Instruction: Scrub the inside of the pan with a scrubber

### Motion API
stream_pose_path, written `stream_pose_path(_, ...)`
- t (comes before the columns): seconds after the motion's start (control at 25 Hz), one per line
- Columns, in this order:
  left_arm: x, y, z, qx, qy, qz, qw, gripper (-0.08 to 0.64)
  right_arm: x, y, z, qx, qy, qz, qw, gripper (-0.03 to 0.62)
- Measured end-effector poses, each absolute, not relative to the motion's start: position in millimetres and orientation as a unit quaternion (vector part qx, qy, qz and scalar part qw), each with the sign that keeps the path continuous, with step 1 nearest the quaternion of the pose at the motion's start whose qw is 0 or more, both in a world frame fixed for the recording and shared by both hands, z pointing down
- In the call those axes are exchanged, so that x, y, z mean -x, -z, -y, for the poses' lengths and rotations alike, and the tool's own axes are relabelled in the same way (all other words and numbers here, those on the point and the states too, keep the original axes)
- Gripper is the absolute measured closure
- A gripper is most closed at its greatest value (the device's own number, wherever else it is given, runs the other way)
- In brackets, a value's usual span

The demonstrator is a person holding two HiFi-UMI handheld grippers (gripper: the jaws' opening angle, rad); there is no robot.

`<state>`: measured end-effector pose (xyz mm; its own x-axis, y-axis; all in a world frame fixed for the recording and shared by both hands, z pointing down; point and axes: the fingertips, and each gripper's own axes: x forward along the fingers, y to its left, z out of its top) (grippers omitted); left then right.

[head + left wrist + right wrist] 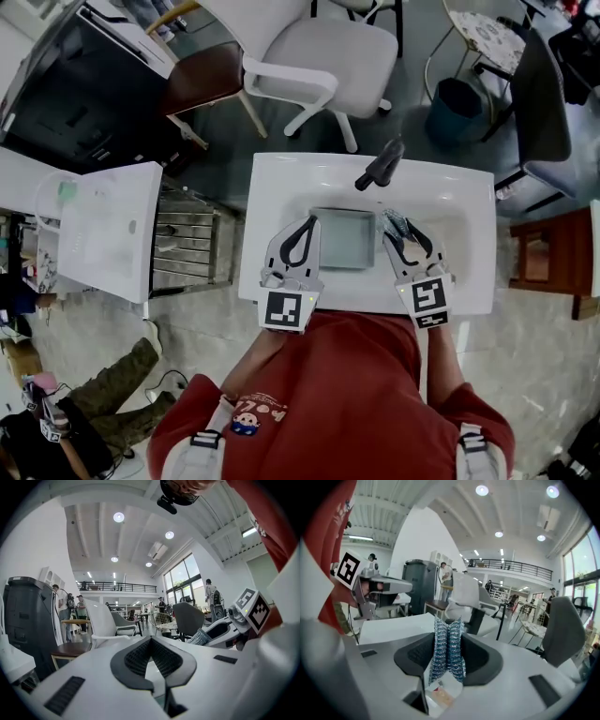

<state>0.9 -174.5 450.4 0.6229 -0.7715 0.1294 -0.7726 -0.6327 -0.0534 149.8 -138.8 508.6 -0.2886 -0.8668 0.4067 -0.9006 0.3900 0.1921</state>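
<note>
Head view: a white counter (281,187) with a sunken basin is seen from above, and a black faucet (380,165) is mounted at its far edge. A square grey pan (343,240) is set in the basin, between the two grippers. The left gripper (303,228) is held at the pan's left edge; in the left gripper view its fingers (135,660) are seen brought together at the tips, with nothing between them. The right gripper (397,225) is held just beside the pan's right edge, and in the right gripper view its fingers are clamped on a silvery-blue mesh scrubber (447,644), which stands upright between them.
</note>
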Motion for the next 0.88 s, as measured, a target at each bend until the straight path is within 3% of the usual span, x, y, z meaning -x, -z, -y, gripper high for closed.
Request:
stream_pose_path(0.52,16,-348,199,-0.89,-0.001,0.454,-0.044,0.552,-216,-325,153,-0.678,0.098,0.728,0.035,0.41)
stream_pose_path(0.88,20,-315,216,-0.879,0.005,0.474,-0.061,0.552,-215,-297,179,-0.68,0.129,0.722,0.018,0.41)
